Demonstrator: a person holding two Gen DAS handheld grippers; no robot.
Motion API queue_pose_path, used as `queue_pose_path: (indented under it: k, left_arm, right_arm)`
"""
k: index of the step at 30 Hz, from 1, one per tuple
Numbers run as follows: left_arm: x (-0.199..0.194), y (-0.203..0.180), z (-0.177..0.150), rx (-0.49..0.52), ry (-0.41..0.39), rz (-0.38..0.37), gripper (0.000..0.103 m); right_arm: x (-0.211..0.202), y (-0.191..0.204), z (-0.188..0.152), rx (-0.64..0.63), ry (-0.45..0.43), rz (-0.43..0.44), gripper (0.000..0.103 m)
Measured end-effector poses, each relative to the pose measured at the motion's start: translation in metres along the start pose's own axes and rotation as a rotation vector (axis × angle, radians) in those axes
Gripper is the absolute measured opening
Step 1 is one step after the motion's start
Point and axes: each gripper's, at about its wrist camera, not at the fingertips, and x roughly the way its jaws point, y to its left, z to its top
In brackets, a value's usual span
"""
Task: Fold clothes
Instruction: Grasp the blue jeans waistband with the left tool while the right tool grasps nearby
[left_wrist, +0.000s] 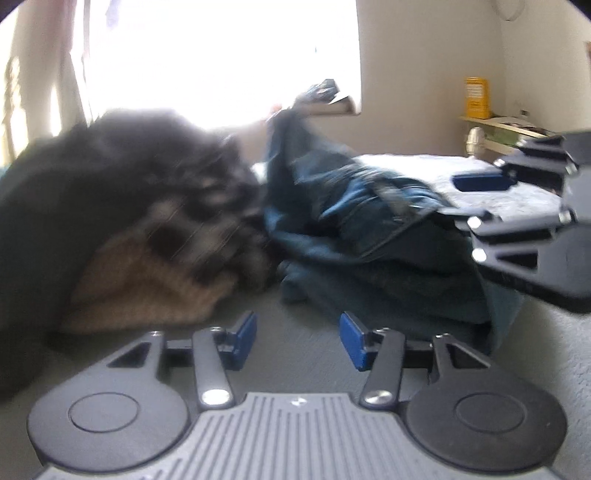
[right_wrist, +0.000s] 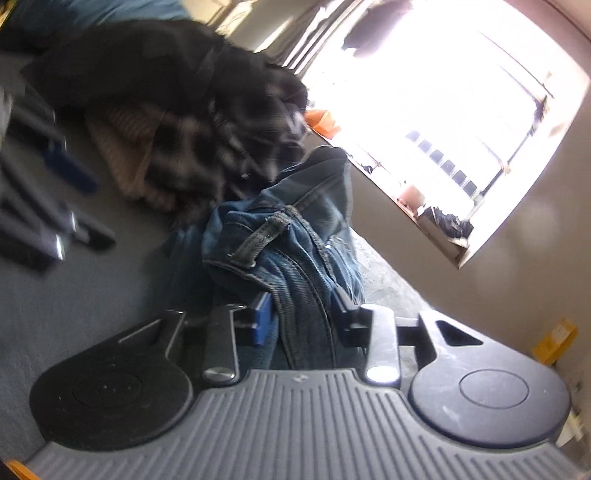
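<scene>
On the grey carpet by the bright window (right_wrist: 424, 110), crumpled blue jeans (right_wrist: 295, 251) lie just right of a dark plaid garment (left_wrist: 147, 184). My right gripper (right_wrist: 303, 317) has a fold of the jeans between its narrowed blue pads; whether they pinch it, I cannot tell. My left gripper (left_wrist: 297, 341) stands half open, empty, over carpet just before the jeans.
</scene>
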Motion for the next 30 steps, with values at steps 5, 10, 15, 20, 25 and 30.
queue_pose_path:
  k: [5,10,15,20,25,30]
  left_arm:
    - [0.005,-0.018,0.011,0.065,-0.073,-0.015,0.065]
    - [0.024,-0.037,0.009,0.155,-0.068,0.001,0.065]
    - [0.055,-0.049,0.002,0.287,-0.035,0.064,0.060]
    - [0.070,-0.043,0.016,0.253,-0.040,0.093,0.055]
    - [0.072,-0.036,0.033,0.210,-0.081,0.106,0.056]
    - [0.073,-0.027,0.043,0.145,-0.085,0.123,0.057]
  right_arm:
    - [-0.008,-0.045,0.012,0.298,0.004,0.075,0.029]
    - [0.003,-0.052,0.006,0.308,0.039,0.070,0.030]
    - [0.010,-0.038,-0.014,0.214,0.083,0.107,0.035]
    - [0.031,-0.013,-0.028,0.047,0.124,0.135,0.061]
    - [0.048,0.003,-0.025,-0.038,0.074,0.101,0.063]
    - [0.060,0.014,-0.016,-0.101,0.009,0.028,0.061]
